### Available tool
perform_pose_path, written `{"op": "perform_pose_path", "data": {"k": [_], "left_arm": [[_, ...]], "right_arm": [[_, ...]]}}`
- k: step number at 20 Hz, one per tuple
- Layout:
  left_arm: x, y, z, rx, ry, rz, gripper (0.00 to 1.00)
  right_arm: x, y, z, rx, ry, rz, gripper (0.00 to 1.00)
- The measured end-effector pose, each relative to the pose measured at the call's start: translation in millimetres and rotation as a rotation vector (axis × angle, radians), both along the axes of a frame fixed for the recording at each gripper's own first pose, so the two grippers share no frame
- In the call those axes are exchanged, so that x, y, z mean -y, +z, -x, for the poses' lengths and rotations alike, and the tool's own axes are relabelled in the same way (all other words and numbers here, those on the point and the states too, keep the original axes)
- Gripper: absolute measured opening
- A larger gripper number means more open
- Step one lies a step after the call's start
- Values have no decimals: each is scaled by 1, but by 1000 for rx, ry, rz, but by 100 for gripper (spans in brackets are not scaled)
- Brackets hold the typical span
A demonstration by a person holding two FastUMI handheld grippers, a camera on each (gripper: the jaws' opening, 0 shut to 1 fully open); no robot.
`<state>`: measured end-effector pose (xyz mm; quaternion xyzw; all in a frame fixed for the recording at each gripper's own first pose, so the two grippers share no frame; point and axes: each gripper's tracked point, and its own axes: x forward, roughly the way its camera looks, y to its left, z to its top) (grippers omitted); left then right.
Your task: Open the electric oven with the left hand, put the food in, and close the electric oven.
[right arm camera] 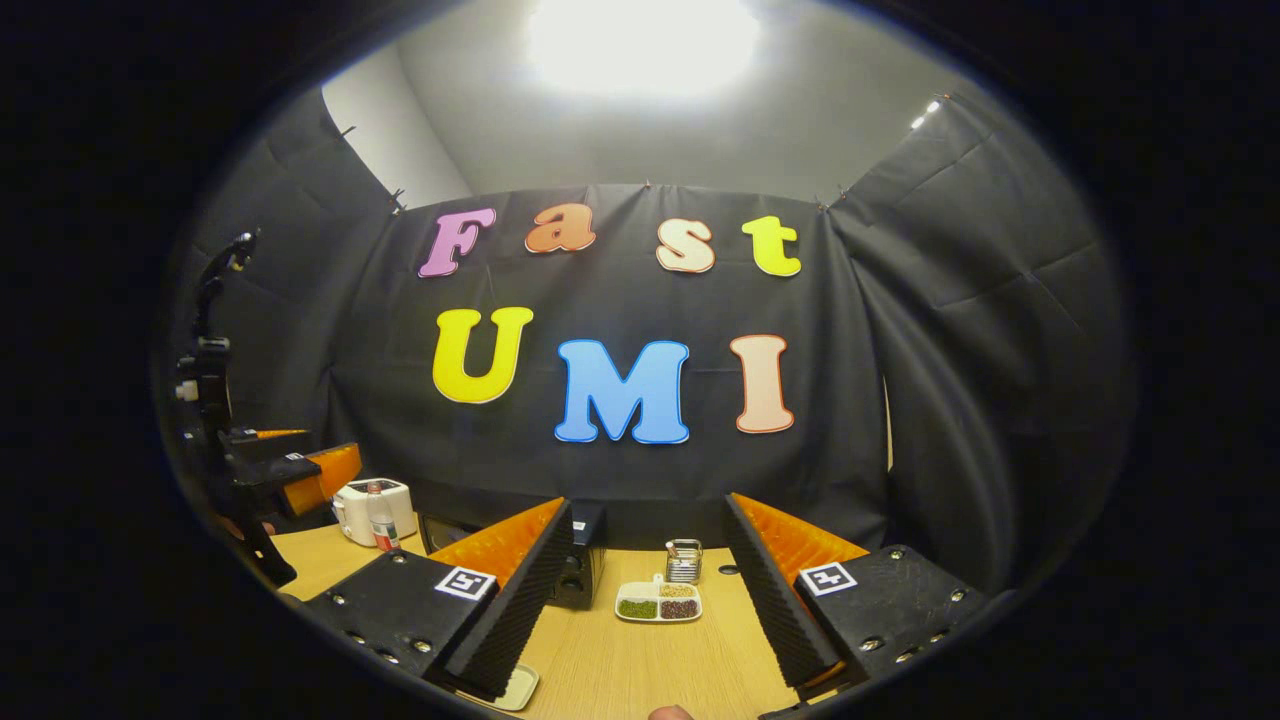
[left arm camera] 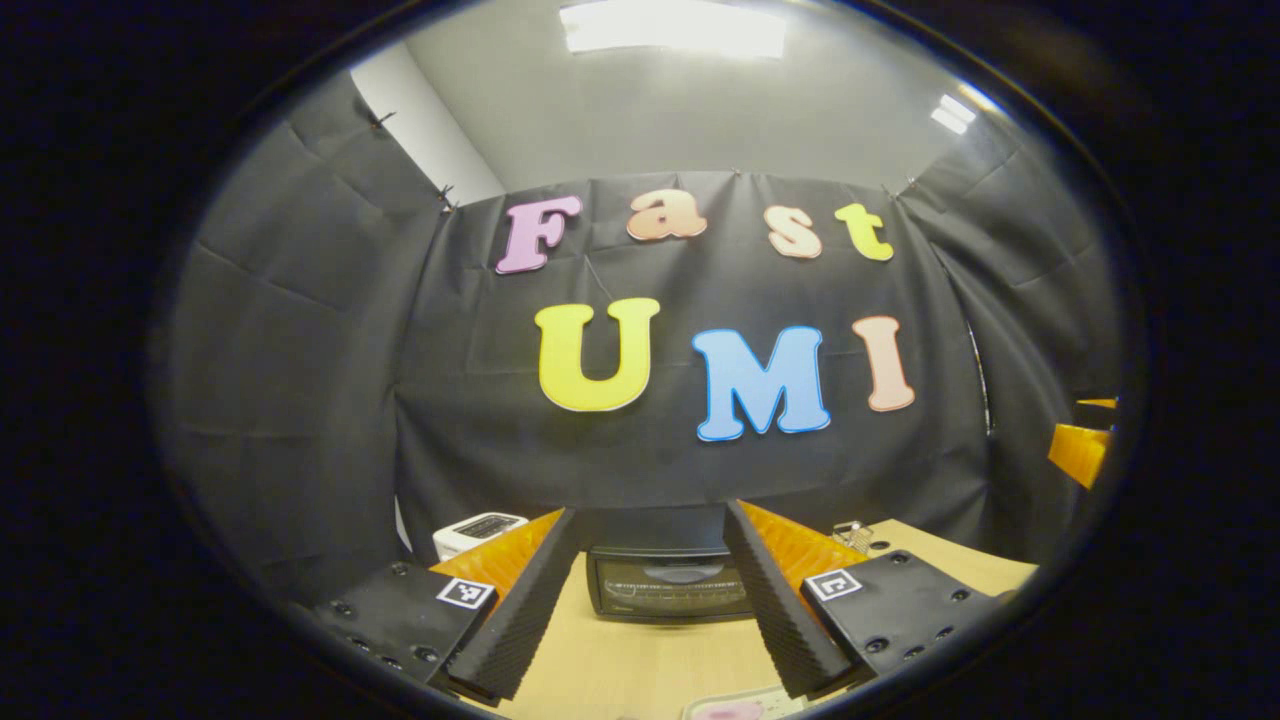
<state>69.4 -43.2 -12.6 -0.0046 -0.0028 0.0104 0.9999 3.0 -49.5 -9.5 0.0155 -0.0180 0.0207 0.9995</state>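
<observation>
Left gripper view: oven (left arm camera: 668,583) door-front toward camera

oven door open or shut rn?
Shut. In the left gripper view the electric oven shows its glass door flat and upright against the front; the open left gripper is short of it.

No readable words or numbers, small square black-and-white coded tags on the left tool (left arm camera: 650,610) and the right tool (right arm camera: 645,600), oven (left arm camera: 668,585) front markings too small to read
</observation>
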Motion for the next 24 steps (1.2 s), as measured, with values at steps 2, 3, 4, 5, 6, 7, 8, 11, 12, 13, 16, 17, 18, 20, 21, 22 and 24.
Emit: {"op": "perform_pose_path", "data": {"k": [2, 3, 4, 5, 6, 7, 8, 11, 12, 13, 16, 17, 18, 20, 21, 22, 24], "left_arm": [[-1, -9, -22, -13, -19, 5, 100], [0, -13, -35, -17, -25, 9, 100], [-1, -20, -46, -21, -27, 10, 100], [-1, -26, -58, -28, -34, 10, 100], [-1, -33, -69, -37, -41, 9, 100], [0, -39, -80, -45, -48, 8, 100], [2, -49, -90, -54, -59, 8, 100], [7, -68, -120, -77, -94, 4, 100], [8, -75, -129, -83, -103, -1, 100], [9, -82, -139, -92, -113, -4, 100], [17, -105, -166, -115, -139, -9, 91], [20, -112, -174, -124, -145, -9, 100], [22, -121, -181, -136, -151, -7, 97], [28, -139, -196, -162, -165, 3, 98], [31, -148, -204, -180, -176, 4, 100], [32, -155, -209, -188, -175, -3, 97], [35, -173, -222, -203, -175, -14, 97]], "right_arm": [[2, 3, -6, 2, -35, -6, 95], [-2, 3, -7, 4, -42, -8, 95], [-5, 5, -10, 10, -48, -7, 95], [-6, 6, -12, 14, -56, -3, 95], [-7, 5, -13, 16, -67, 1, 95], [-9, 4, -14, 14, -78, 4, 95], [-11, 2, -16, 8, -89, 8, 95], [-13, -5, -23, -17, -129, 17, 95], [-13, -6, -25, -22, -142, 20, 95], [-13, -6, -27, -25, -157, 26, 95], [-10, -10, -31, -39, -205, 47, 95], [-9, -14, -33, -48, -217, 53, 95], [-10, -16, -35, -61, -227, 57, 95], [-10, -22, -38, -85, -248, 68, 95], [-10, -25, -38, -93, -255, 75, 95], [-10, -24, -39, -97, -262, 83, 95], [-11, -25, -42, -105, -271, 104, 95]]}}
